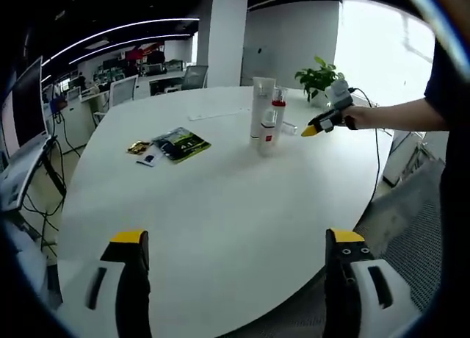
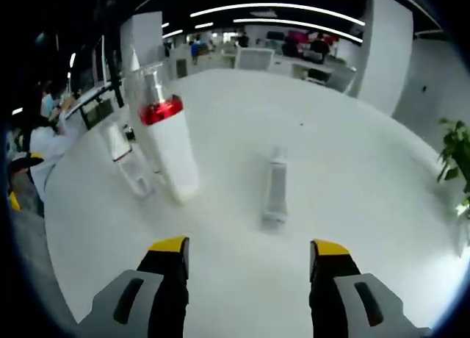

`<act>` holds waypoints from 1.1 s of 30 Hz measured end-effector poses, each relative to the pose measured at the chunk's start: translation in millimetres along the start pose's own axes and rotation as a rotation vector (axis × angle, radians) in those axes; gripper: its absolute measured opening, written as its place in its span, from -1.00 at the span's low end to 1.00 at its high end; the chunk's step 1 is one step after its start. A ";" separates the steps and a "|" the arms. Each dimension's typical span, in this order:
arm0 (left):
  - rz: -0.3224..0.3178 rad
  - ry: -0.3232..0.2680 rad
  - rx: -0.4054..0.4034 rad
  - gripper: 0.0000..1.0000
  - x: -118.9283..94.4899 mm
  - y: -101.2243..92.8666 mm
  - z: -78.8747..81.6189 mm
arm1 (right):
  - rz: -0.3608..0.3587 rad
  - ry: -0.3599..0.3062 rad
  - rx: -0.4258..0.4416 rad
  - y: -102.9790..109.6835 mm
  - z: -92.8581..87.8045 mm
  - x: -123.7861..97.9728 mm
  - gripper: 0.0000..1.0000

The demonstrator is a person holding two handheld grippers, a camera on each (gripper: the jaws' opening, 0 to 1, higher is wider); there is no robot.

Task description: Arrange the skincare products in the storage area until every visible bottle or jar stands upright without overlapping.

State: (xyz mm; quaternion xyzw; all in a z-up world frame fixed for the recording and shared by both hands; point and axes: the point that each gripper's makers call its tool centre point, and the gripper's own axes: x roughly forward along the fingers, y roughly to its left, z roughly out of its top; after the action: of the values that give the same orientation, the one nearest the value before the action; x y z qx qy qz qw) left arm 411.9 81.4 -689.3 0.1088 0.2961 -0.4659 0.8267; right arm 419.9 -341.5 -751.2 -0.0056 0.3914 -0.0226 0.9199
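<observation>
**Bottles grouped at the far side of the desk, one tube lying down**

On the white oval desk [image 1: 220, 206], the skincare products are gathering near the far edge: in the left gripper view a white bottle with a red collar [image 1: 277, 110] is standing upright just beside a taller white bottle [image 1: 261, 106], with a smaller white bottle [image 1: 267, 136] standing in front of them. The left tongs [image 1: 235, 246] are hovering spread wide over the near edge of the desk, pinching nothing. A green packet [image 1: 181, 144] and a small gold packet [image 1: 138, 147] are lying flat to the left of the bottles, well apart from them. A potted plant [image 1: 317, 78] is sitting at the far rim.

The right tongs [image 2: 250, 251] are also spread wide and empty, reaching toward the group from the person's hand [image 1: 354, 118]. In the right gripper view, a white tube [image 2: 276, 187] is lying flat on the desk between the jaw tips and beyond them, near the upright red-collared bottle.
</observation>
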 end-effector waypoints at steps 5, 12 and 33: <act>0.011 0.005 -0.001 0.85 0.0 1.8 -1.2 | -0.013 0.003 0.017 -0.1 2.8 11.6 0.30; 0.027 0.004 0.004 0.85 -0.6 4.4 -1.1 | -0.050 0.004 0.013 -8.8 10.0 24.7 0.26; 0.049 0.003 -0.011 0.84 -2.2 10.3 -2.5 | -0.130 0.014 0.016 -24.7 22.6 58.8 -0.23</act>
State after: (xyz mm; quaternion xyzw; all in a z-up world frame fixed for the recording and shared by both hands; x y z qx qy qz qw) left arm 418.6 89.8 -691.0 0.1122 0.2972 -0.4436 0.8380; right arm 476.0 -369.0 -777.2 -0.0234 0.3964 -0.0855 0.9138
